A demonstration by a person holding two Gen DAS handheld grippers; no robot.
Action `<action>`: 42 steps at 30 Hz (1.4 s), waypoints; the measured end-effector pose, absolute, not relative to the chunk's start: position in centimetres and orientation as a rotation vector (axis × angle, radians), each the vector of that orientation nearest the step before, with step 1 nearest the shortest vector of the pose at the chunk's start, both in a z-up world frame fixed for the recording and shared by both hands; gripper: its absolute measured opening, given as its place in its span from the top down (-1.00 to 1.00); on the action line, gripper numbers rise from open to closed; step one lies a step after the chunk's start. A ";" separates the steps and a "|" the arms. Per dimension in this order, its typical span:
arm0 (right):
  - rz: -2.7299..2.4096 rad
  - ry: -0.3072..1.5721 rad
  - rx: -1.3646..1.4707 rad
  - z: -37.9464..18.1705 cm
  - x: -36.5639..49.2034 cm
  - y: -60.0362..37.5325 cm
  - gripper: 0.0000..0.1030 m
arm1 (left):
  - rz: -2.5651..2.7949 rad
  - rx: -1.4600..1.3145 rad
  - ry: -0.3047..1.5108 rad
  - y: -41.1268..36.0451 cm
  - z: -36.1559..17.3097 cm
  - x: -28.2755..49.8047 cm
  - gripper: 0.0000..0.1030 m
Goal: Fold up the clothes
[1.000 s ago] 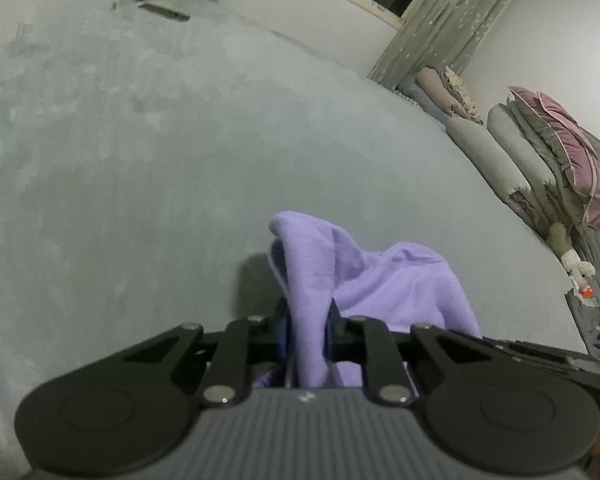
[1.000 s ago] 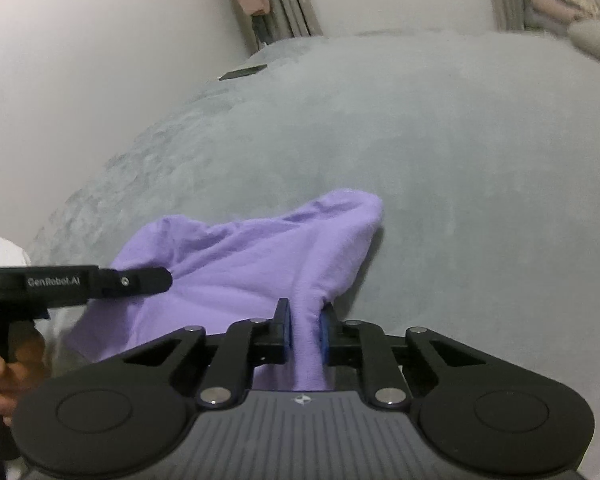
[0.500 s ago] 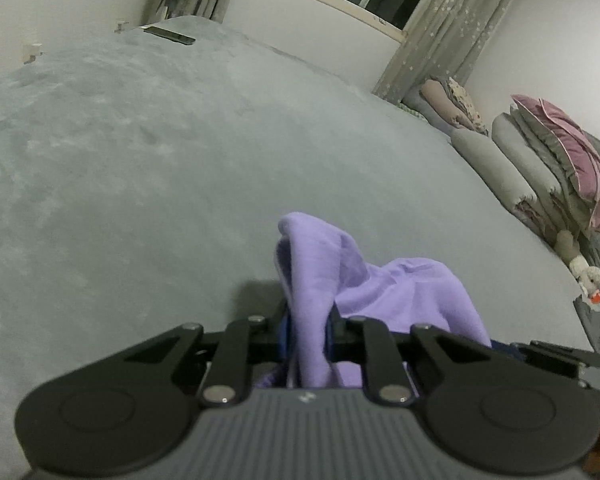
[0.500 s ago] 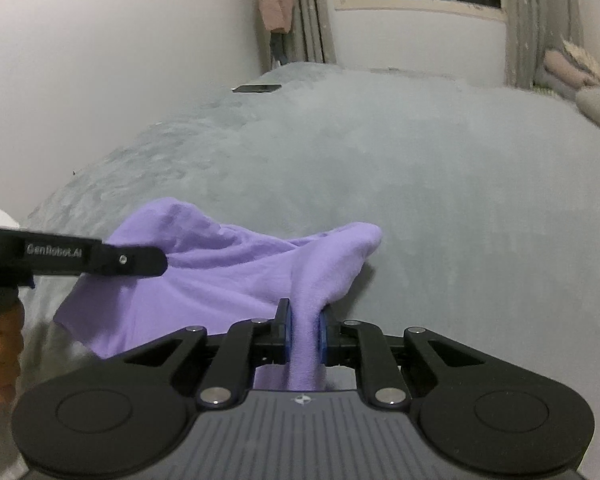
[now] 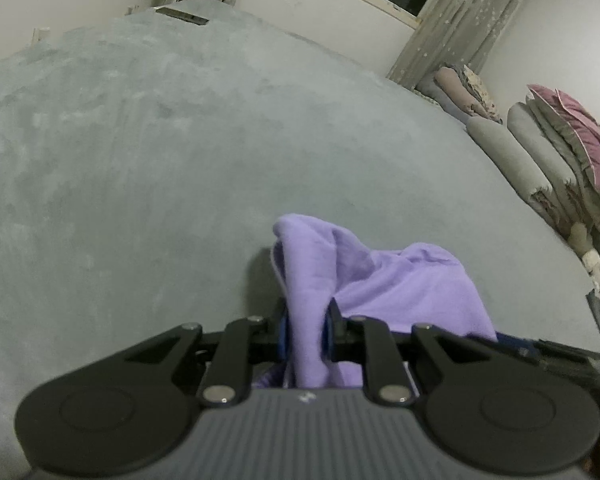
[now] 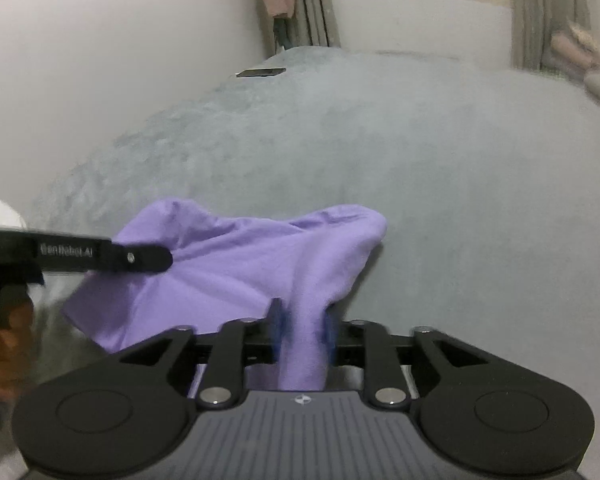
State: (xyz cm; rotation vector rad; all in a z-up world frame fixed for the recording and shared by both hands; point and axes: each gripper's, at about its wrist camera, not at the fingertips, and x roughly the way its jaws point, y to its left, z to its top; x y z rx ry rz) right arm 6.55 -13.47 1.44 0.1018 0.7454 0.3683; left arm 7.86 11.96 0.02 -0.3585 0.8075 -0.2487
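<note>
Now both grippers meet a purple garment (image 6: 236,264) on the grey bed cover (image 5: 180,152).

Clamped narrowly, the left gripper (image 5: 306,332) pinches a raised fold of the cloth between its blue pads. The right gripper (image 6: 302,332) has just been opening; its jaws stand a little apart with a ridge of cloth between them, pads blurred, and whether they press it cannot be told. Seen from the right wrist, the left gripper's side arm reads "GenRobot.AI", a hand (image 6: 0,356) under it.
</note>
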 end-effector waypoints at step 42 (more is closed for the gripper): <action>0.381 0.826 0.579 -1.0 6.2 -20.3 0.32 | -0.384 -0.472 0.824 14.7 -2.2 9.7 -0.08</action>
